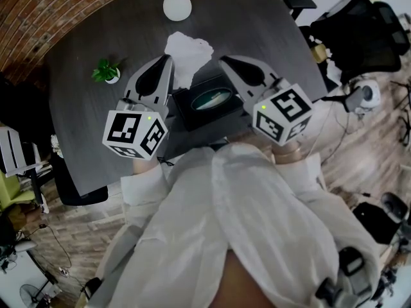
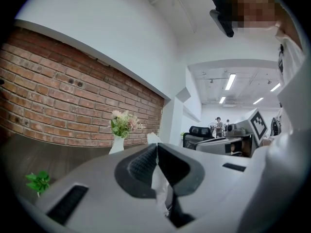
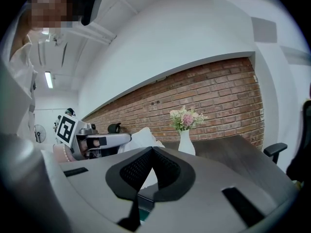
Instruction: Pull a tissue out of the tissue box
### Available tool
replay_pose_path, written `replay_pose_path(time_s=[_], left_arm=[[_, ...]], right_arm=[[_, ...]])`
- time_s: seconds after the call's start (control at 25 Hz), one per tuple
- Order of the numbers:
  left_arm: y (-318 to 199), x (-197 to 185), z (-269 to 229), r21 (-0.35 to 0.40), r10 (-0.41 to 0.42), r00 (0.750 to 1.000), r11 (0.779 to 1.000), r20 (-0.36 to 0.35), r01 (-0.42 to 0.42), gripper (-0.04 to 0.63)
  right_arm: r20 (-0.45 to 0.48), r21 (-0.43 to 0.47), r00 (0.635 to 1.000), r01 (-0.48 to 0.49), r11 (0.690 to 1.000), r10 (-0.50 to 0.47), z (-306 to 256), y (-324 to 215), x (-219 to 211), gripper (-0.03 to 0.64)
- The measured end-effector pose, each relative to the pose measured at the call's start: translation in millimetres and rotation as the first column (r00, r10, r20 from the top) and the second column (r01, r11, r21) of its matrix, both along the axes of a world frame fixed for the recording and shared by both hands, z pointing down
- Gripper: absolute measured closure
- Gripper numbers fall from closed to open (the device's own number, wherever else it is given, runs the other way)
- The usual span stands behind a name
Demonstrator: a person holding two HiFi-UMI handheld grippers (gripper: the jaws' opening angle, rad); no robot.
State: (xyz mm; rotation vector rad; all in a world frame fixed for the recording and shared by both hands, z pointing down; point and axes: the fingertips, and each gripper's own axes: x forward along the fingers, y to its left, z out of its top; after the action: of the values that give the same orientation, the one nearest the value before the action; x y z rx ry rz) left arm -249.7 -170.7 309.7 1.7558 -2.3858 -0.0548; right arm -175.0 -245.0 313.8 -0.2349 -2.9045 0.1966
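A black tissue box with an oval opening sits on the dark table, just in front of me. A white tissue stands crumpled above the box's far side. My left gripper is shut on the tissue's left edge. In the left gripper view the tissue hangs pinched between the closed jaws of the left gripper. My right gripper hovers over the box's right side, to the right of the tissue. Its tips meet with nothing between them, and the right gripper sees the tissue beyond them.
A white vase with flowers stands at the table's far edge. A small green plant sits to the left. Black office chairs crowd the right side. A brick wall runs behind the table.
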Motion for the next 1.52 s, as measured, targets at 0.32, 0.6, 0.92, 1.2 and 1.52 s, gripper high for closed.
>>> replay_pose_path(time_s=[0.32, 0.6, 0.92, 1.2, 1.52], left_arm=[[0.0, -1.9, 2.8, -0.001, -0.004, 1.0, 1.0, -0.007, 0.004, 0.586], [-1.8, -0.6, 3.4, -0.002, -0.003, 1.0, 1.0, -0.008, 0.002, 0.586], [-2.8, 0.2, 4.3, -0.004, 0.004, 1.0, 1.0, -0.005, -0.004, 0.586], [-3.4, -0.1, 4.6, -0.005, 0.006, 1.0, 1.0, -0.005, -0.006, 0.586], [-2.1, -1.7, 4.6, -0.001, 0.002, 1.0, 1.0, -0.005, -0.002, 0.586]], right_arm=[[-0.006, 0.001, 1.0, 0.003, 1.0, -0.003, 3.6, -0.2, 0.4, 0.612], [-0.007, 0.0, 1.0, 0.01, 1.0, -0.01, 4.9, -0.4, 0.7, 0.612], [-0.006, 0.005, 1.0, 0.012, 1.0, -0.012, 5.4, -0.5, 0.7, 0.612], [-0.011, 0.009, 1.0, 0.019, 1.0, -0.019, 6.7, 0.5, 0.4, 0.612], [-0.011, 0.01, 1.0, 0.015, 1.0, -0.015, 8.5, -1.3, 0.4, 0.612]])
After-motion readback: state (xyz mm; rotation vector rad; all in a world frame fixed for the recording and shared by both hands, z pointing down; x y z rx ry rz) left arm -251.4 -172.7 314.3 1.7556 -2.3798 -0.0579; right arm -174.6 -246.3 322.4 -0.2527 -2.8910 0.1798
